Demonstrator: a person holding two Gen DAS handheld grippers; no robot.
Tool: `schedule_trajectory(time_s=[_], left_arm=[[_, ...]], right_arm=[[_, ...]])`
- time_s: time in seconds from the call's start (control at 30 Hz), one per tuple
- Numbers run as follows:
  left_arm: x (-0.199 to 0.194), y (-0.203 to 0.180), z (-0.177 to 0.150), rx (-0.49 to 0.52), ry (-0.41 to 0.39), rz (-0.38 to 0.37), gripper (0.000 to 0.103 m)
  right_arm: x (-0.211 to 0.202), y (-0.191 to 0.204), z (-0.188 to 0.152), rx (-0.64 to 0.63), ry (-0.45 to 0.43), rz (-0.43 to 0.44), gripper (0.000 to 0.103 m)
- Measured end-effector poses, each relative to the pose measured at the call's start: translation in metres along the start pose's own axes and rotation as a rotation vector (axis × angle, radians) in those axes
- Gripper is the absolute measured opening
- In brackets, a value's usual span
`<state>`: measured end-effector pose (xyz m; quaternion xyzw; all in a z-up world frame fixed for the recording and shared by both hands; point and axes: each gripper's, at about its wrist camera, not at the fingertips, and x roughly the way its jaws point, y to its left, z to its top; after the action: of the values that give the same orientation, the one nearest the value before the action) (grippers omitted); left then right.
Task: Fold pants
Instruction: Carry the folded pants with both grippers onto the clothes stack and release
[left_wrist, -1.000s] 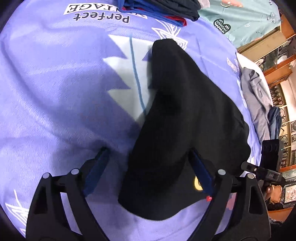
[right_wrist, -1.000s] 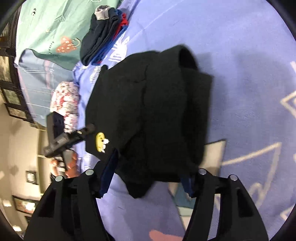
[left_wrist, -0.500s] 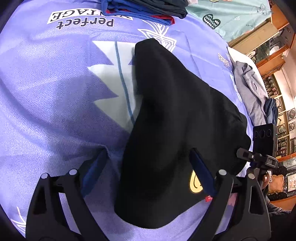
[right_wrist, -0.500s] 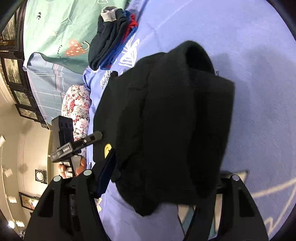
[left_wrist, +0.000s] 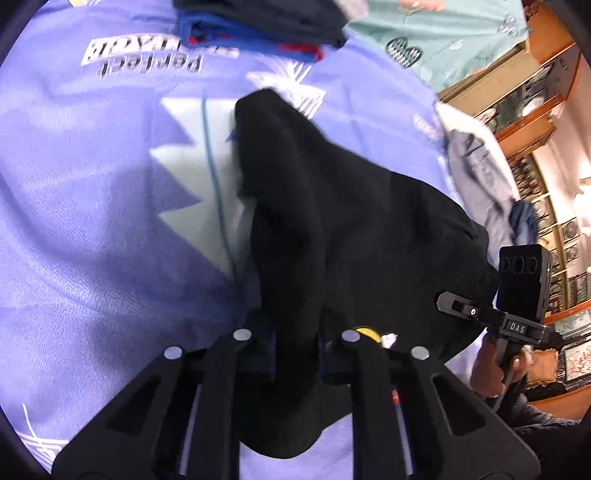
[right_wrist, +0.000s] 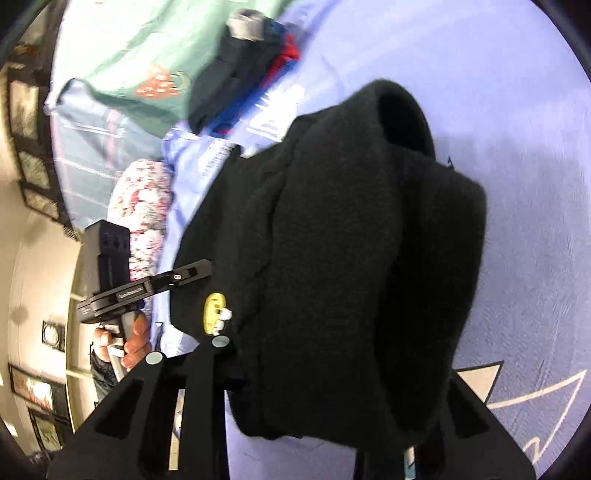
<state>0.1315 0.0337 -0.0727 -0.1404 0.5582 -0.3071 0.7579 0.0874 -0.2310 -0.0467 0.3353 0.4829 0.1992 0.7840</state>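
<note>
Our left gripper (left_wrist: 295, 354) has just closed and now pinches the near edge of the black pants (left_wrist: 351, 229). Our right gripper (right_wrist: 332, 373) has been closing too, clenched around their bunched side. Beyond both, the pants lie on the purple sheet (left_wrist: 92, 221).

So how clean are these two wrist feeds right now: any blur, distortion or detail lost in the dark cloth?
Left wrist view: fisheye bends the edges, the printed lettering on the purple sheet smears, and the black pants read as a near-featureless mass. Right wrist view: the background clothes pile is motion-blurred, while the pants' folds and yellow patch show fairly clearly.
</note>
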Motion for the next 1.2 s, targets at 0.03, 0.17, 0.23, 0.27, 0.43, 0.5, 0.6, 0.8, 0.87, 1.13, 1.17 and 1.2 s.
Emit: schedule_trajectory(time_s=[0.03, 0.17, 0.23, 0.27, 0.43, 0.5, 0.6, 0.8, 0.87, 1.13, 1.17, 1.2], left_arm=[[-0.008, -0.005, 0.002, 0.002, -0.016, -0.018, 0.014], [-0.049, -0.031, 0.013, 0.043, -0.128, -0.051, 0.013], [-0.075, -0.043, 0.025, 0.06, -0.209, -0.059, 0.013], [-0.086, -0.045, 0.031, 0.066, -0.242, -0.06, 0.013], [-0.138, -0.066, 0.095, 0.095, -0.399, -0.069, 0.013], [-0.151, -0.078, 0.132, 0.124, -0.445, -0.041, 0.014], [-0.159, -0.08, 0.182, 0.115, -0.499, -0.014, 0.014], [-0.102, -0.024, 0.242, -0.027, -0.505, 0.131, 0.015], [-0.068, 0.001, 0.251, -0.081, -0.437, 0.197, 0.015], [-0.031, 0.048, 0.234, -0.225, -0.44, 0.299, 0.088], [-0.034, 0.046, 0.232, -0.231, -0.444, 0.304, 0.087], [-0.039, 0.042, 0.227, -0.233, -0.457, 0.321, 0.086]], right_arm=[[-0.005, 0.006, 0.002, -0.023, -0.01, 0.015, 0.028], [-0.03, 0.048, 0.027, -0.154, -0.063, 0.041, 0.028], [-0.04, 0.071, 0.049, -0.224, -0.094, 0.043, 0.028], [-0.044, 0.079, 0.057, -0.253, -0.107, 0.045, 0.028], [-0.059, 0.146, 0.122, -0.428, -0.204, 0.063, 0.027], [-0.061, 0.179, 0.154, -0.517, -0.264, 0.054, 0.027], [-0.05, 0.206, 0.199, -0.584, -0.299, 0.05, 0.028], [0.026, 0.159, 0.292, -0.539, -0.229, -0.03, 0.03], [0.06, 0.123, 0.31, -0.487, -0.193, -0.127, 0.037], [0.095, 0.059, 0.31, -0.39, -0.222, -0.327, 0.086], [0.089, 0.066, 0.303, -0.396, -0.241, -0.344, 0.086], [0.079, 0.07, 0.3, -0.404, -0.264, -0.341, 0.086]])
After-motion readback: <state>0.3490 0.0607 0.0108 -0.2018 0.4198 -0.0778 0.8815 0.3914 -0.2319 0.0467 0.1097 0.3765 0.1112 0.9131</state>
